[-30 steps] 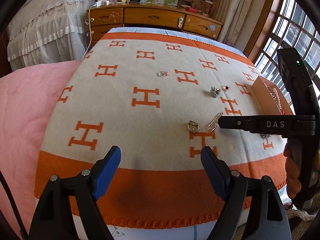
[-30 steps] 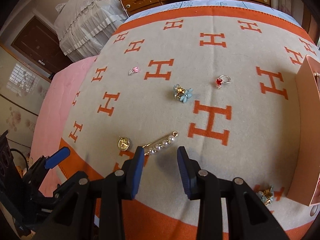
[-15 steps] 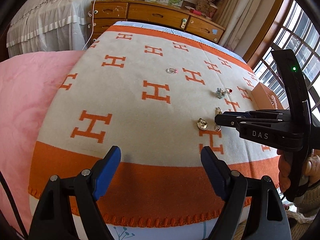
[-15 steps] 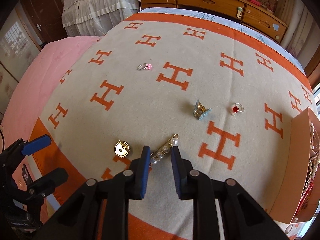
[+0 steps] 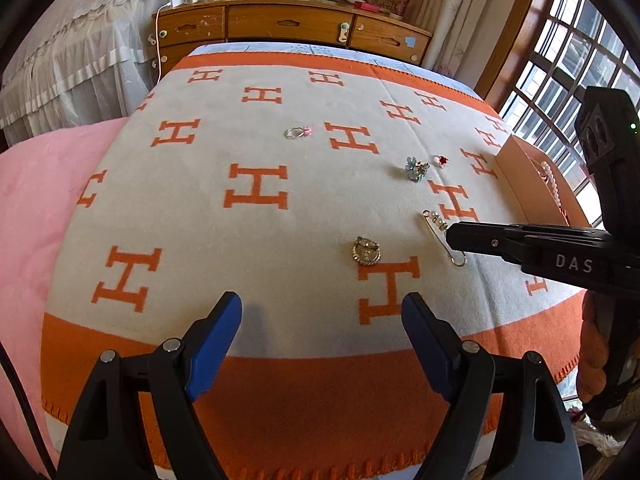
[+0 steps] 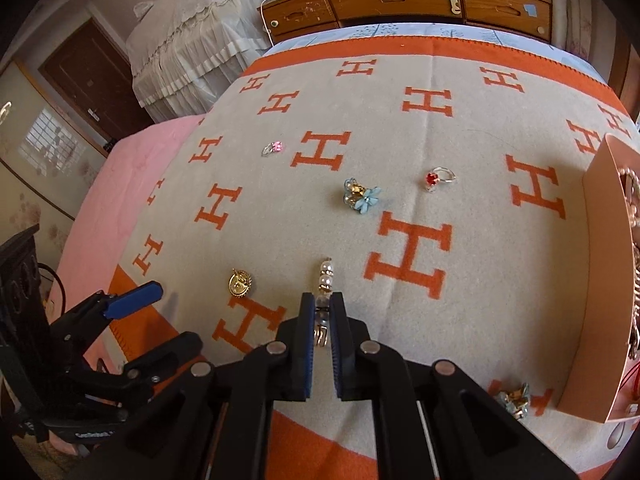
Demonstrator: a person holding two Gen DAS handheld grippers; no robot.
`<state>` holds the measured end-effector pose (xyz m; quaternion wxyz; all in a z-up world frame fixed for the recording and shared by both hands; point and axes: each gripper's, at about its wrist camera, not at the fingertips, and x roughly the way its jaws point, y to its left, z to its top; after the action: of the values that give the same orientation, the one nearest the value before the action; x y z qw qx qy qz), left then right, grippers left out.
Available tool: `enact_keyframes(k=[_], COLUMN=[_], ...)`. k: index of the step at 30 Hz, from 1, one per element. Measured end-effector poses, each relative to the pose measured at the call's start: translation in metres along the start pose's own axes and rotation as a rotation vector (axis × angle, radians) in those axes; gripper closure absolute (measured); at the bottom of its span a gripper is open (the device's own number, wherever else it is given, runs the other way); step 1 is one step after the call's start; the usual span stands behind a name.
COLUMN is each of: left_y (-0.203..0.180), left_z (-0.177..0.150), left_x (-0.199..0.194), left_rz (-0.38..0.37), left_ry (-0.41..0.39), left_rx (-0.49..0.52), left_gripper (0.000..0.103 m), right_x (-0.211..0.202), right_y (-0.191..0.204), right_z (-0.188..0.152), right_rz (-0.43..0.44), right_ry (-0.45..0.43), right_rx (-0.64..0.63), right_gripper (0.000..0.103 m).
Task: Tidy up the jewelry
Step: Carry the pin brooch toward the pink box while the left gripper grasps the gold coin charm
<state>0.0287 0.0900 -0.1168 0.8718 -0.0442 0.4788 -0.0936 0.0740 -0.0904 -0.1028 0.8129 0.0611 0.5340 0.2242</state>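
Observation:
My right gripper (image 6: 322,306) is shut on the pearl safety-pin brooch (image 6: 325,280), which pokes out ahead of its blue pads; seen from the left wrist, the same gripper (image 5: 454,236) clamps the pin (image 5: 436,220) just over the blanket. A gold round brooch (image 5: 366,251) (image 6: 239,283) lies left of it. Farther back lie a blue flower clip (image 5: 416,168) (image 6: 360,196), a red-stone ring (image 5: 441,161) (image 6: 438,178) and a pink-stone ring (image 5: 298,132) (image 6: 273,148). My left gripper (image 5: 322,332) hangs open and empty over the blanket's orange border.
A tan jewelry box (image 5: 532,184) (image 6: 600,280) holding pearl strands sits at the right edge of the H-pattern blanket (image 5: 256,216). Another blue-gold clip (image 6: 514,398) lies beside the box. A pink quilt (image 5: 36,208) lies left; a wooden dresser (image 5: 288,28) stands behind.
The right gripper's jaws closed from apart onto the pearl pin. The left gripper shifted a little closer over the blanket and stayed open.

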Motion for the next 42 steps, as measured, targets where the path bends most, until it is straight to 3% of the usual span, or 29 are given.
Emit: enact_keyframes(k=[8,19,27,33,39,42], left_y=[-0.036,-0.041,-0.044,-0.034,-0.037,-0.034], left_z=[0.017,0.021,0.025,0.017,0.016,0.017], left_x=[0.022,0.034,0.036,0.030,0.030,0.029], left_rz=[0.048,0.105,0.094,0.054,0.067,0.086], left_ry=[0.003,0.015,0.009,-0.039,-0.041,-0.041], left_rx=[0.077,0.083,0.089,0.072,0.090,0.080], left_gripper=[0.023,0.025,0.028,0.028,0.028,0.039], right_x=[-0.014,-0.018,-0.017,-0.021,-0.019,-0.018], right_y=[-0.020,-0.032,-0.041,-0.039,-0.037,-0.039], right_z=[-0.008,-0.011,-0.011,-0.014,-0.019,-0.021], right_rz=[0.077,0.143,0.163,0.172,0.190,0.203], right_ry=[-0.044,-0.069,-0.075,-0.094,-0.102,-0.102], right_rx=[0.046,0.064,0.084,0.074,0.059,0.064], right_gripper=[0.096,0.096,0.096,0.096,0.096,0.096])
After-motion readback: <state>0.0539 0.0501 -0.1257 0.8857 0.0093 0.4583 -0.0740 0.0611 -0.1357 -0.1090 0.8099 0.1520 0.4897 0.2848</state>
